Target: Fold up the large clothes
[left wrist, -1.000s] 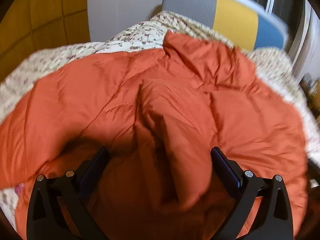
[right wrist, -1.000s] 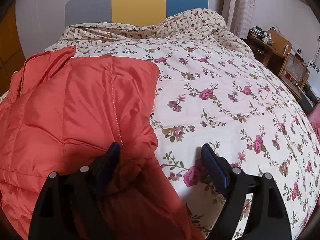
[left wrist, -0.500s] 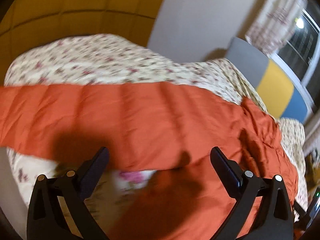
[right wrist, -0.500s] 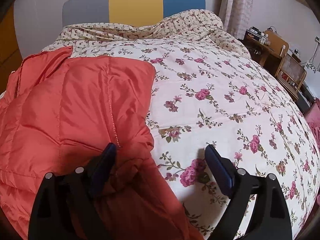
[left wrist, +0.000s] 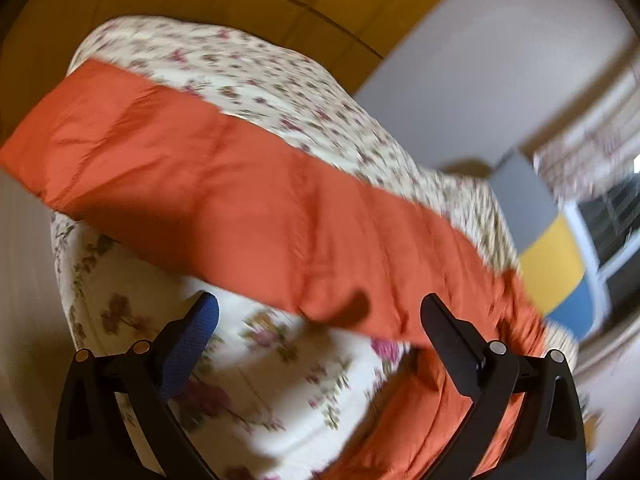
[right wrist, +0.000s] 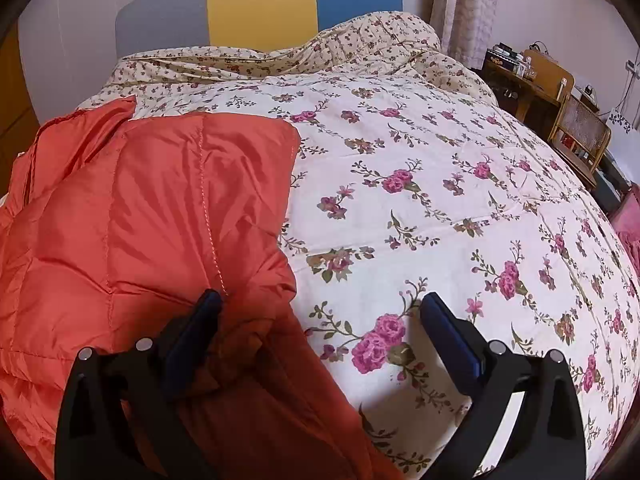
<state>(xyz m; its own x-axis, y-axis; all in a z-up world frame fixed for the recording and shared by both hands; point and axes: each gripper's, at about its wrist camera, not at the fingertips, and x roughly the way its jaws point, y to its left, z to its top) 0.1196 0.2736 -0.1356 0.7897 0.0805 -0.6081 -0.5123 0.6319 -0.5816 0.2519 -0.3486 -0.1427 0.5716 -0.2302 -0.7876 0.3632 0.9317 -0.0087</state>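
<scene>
1. Right wrist view: my right gripper (right wrist: pixel 320 312) is opening wide over the jacket (right wrist: pixel 160 208) edge, gripping nothing.
2. Left gripper (left wrist: pixel 320 312) gapes empty above the sleeve (left wrist: pixel 240 200).
3. The jacket lies on the bed's (right wrist: pixel 460 200) left side.
4. Risk, I judge: slick, puffy quilted fabric springs back and the fold unrolls.

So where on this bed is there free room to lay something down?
The widest bare stretch of the floral quilt runs right of the orange jacket, up to the rumpled bedding by the headboard. The left side is crowded: the jacket covers it, reaching between the right gripper's opening fingers.
</scene>
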